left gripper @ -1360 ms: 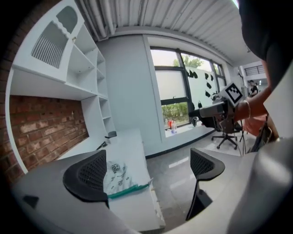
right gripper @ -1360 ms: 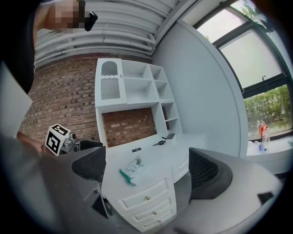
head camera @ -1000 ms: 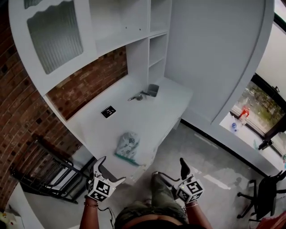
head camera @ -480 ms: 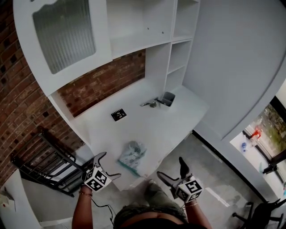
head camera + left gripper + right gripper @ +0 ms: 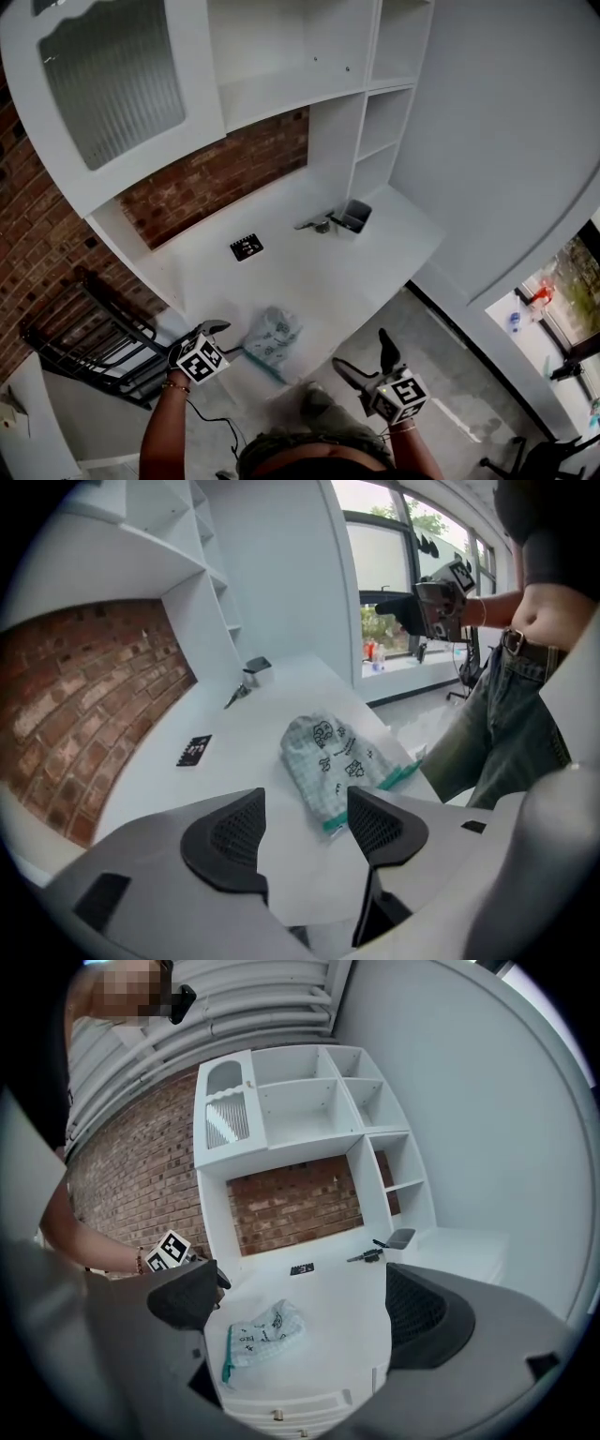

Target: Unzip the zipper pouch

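Observation:
The zipper pouch (image 5: 272, 336), pale with a printed check pattern and a teal zipper edge (image 5: 267, 367), lies flat near the front edge of the white desk (image 5: 309, 272). My left gripper (image 5: 217, 329) hovers at the desk's front left corner, just left of the pouch. In the left gripper view its jaws are closing with nothing between them, and the pouch (image 5: 337, 761) lies beyond the tips of the gripper (image 5: 305, 822). My right gripper (image 5: 366, 361) hangs open below the desk edge, right of the pouch and apart from it. It looks at the pouch (image 5: 264, 1332) from a distance.
A black card (image 5: 247, 247) lies mid-desk. At the back sit a small grey box (image 5: 354, 217) and a dark tool (image 5: 314, 225). White shelves rise behind against a brick wall. A black metal rack (image 5: 103, 347) stands left of the desk.
My left gripper has risen from below the desk edge to the front left corner beside the pouch, and its jaws have narrowed. The right gripper has hardly moved.

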A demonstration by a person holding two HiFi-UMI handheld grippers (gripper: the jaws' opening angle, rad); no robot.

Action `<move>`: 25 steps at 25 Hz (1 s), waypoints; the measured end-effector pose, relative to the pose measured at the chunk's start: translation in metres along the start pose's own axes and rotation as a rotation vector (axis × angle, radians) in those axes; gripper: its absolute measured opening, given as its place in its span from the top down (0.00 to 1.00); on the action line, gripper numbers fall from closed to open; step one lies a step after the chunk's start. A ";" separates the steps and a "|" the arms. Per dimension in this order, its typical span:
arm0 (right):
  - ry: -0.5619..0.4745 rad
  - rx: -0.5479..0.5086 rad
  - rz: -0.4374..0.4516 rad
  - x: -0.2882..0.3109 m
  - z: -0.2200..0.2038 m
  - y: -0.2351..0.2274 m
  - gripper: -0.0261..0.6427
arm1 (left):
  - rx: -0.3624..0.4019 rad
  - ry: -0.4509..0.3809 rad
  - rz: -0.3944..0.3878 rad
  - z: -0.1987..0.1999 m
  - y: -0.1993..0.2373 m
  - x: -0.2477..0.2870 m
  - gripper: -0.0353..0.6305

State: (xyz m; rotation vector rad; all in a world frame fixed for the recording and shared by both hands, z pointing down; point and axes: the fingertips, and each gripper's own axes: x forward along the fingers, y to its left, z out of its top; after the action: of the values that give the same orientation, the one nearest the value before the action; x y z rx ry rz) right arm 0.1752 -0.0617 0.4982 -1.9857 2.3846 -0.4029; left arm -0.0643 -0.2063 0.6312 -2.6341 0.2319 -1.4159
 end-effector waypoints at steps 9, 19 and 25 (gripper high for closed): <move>0.013 0.007 -0.003 0.011 -0.002 -0.015 0.13 | -0.261 0.123 -0.161 -0.015 -0.010 0.049 0.68; 0.023 0.004 -0.026 0.015 -0.003 -0.027 0.13 | -0.480 0.227 -0.302 -0.024 -0.012 0.082 0.69; 0.026 0.000 -0.029 0.019 -0.003 -0.035 0.13 | -0.524 0.234 -0.304 -0.025 -0.010 0.085 0.82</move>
State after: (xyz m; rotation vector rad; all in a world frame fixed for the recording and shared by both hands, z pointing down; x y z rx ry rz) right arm 0.2051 -0.0849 0.5107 -2.0296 2.3731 -0.4329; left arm -0.0383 -0.2151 0.7165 -3.0047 0.2671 -2.0039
